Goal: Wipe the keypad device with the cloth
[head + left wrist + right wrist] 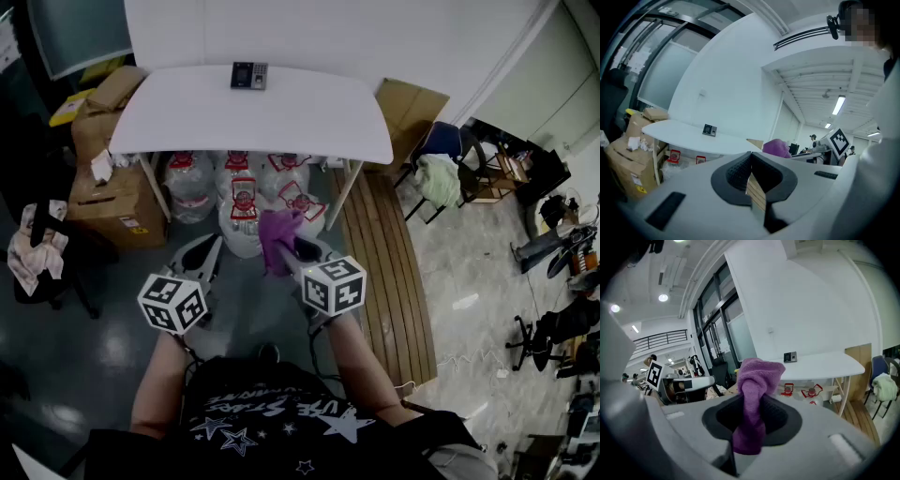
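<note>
Both forearms reached forward from the person's torso, holding the two grippers side by side at about the same height, well short of the white table [309, 127]. The left gripper [208, 247] had its jaws pressed together with nothing between them, while the right gripper [292, 246] was clamped on the purple cloth [277, 238], which stood up in a bunched fold above the jaws and hung down below them. The keypad device [249, 75] lay at the table's far edge, against the white wall [375, 33] and well apart from both grippers; the rest of the tabletop was bare. Under the table stood large water bottles [190, 187] with red tags, and cardboard boxes [112, 202] were stacked beside its left end. To the right ran a strip of wooden slats [389, 272], with a chair [450, 150] beyond it. Between the person and the table's near edge lay open dark floor [103, 337].
</note>
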### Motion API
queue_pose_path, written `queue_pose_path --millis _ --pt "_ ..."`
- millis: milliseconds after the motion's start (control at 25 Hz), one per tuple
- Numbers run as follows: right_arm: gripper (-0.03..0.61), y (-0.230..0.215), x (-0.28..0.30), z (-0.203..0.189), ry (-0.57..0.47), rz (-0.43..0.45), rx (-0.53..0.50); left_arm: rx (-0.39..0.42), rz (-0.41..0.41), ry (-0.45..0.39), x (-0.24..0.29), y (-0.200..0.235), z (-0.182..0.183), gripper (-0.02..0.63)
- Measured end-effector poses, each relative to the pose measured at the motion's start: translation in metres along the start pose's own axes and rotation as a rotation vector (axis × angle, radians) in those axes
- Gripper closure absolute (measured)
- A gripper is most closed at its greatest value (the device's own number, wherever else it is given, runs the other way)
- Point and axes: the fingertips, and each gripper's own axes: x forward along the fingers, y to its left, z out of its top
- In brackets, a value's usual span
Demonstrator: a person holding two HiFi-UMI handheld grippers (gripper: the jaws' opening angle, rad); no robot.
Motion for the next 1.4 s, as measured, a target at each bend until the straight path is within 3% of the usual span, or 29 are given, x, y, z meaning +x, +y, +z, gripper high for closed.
queue_pose_path --millis 600,1160,1400 --pt "0.48 0.016 -0.006 -0.003 -0.012 -0.031 -0.008 0.001 -0.001 0.019 -0.017 0.005 -0.006 0.606" --pt "0.48 0.004 -0.023 -0.007 -0.039 0.042 -0.022 -0.011 0.08 -0.001 -0.018 -0.01 -0.015 0.606" --pt "0.479 -0.002 0.0 -0.006 -0.018 0.051 -0.01 -0.014 0.107 -0.01 -0.016 0.009 -0.011 0.606"
